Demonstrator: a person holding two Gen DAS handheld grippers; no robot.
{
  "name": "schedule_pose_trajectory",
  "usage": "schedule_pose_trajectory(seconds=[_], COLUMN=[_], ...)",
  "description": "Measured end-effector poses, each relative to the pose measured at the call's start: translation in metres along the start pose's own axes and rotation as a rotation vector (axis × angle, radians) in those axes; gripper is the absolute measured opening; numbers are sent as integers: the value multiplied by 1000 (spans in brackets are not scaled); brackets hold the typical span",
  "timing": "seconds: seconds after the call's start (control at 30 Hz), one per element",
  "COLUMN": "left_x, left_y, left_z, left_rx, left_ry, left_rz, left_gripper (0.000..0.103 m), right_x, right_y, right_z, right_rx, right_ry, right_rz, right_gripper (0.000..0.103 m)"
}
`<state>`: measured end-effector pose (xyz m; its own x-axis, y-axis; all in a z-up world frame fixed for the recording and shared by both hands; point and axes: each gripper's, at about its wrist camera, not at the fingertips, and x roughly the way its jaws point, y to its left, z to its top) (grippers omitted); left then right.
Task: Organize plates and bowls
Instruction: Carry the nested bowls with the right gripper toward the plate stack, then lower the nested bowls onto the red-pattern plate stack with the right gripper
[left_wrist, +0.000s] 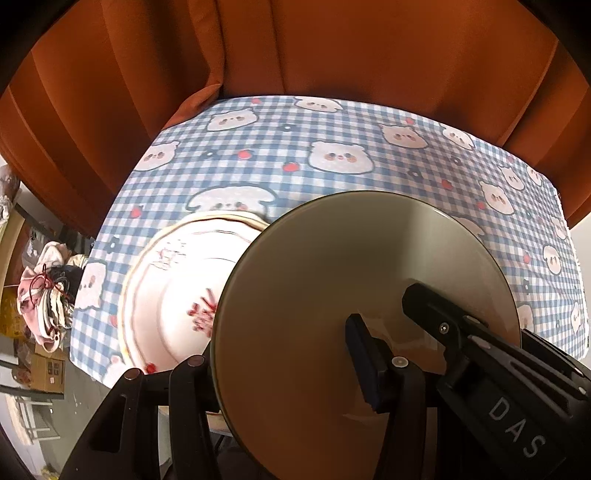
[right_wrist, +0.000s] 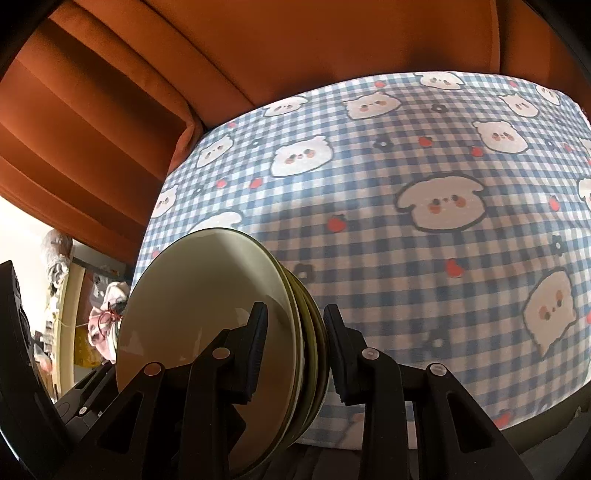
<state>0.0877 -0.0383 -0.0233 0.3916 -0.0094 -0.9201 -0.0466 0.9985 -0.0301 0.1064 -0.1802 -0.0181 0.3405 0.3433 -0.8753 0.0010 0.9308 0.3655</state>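
Note:
In the left wrist view a stack of olive-green plates (left_wrist: 314, 295) stands on edge, held above the checked tablecloth (left_wrist: 332, 147). My left gripper (left_wrist: 280, 373) is shut on this stack, one finger on each side. Behind it a white plate with red flowers (left_wrist: 173, 302) lies on the cloth. My right gripper (left_wrist: 417, 295) reaches in from the right and also grips the stack. In the right wrist view my right gripper (right_wrist: 295, 350) is shut on the green plate stack (right_wrist: 207, 295), which sits edge-on between its pads.
An orange curtain (left_wrist: 295, 48) hangs behind the table. Left of the table edge are a bundle of cloth (left_wrist: 48, 288) and cardboard boxes (left_wrist: 48, 365) on the floor. The cloth to the right (right_wrist: 443, 221) carries only its bear print.

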Motion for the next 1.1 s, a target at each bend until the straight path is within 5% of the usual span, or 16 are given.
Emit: schedule_pose_trajectory(seconds=[0.57,1.1], left_x=[14,29], left_y=[100,119], left_z=[2,7], left_rx=[9,25], left_ry=[31,64], left_rz=[-14,-51], left_gripper=[53,52], right_x=[48,73], right_y=[93,115], right_z=[-17,-21], right_rx=[13,22], right_ry=[14,46], right_rz=[-22,-83], right_gripper=[35,35])
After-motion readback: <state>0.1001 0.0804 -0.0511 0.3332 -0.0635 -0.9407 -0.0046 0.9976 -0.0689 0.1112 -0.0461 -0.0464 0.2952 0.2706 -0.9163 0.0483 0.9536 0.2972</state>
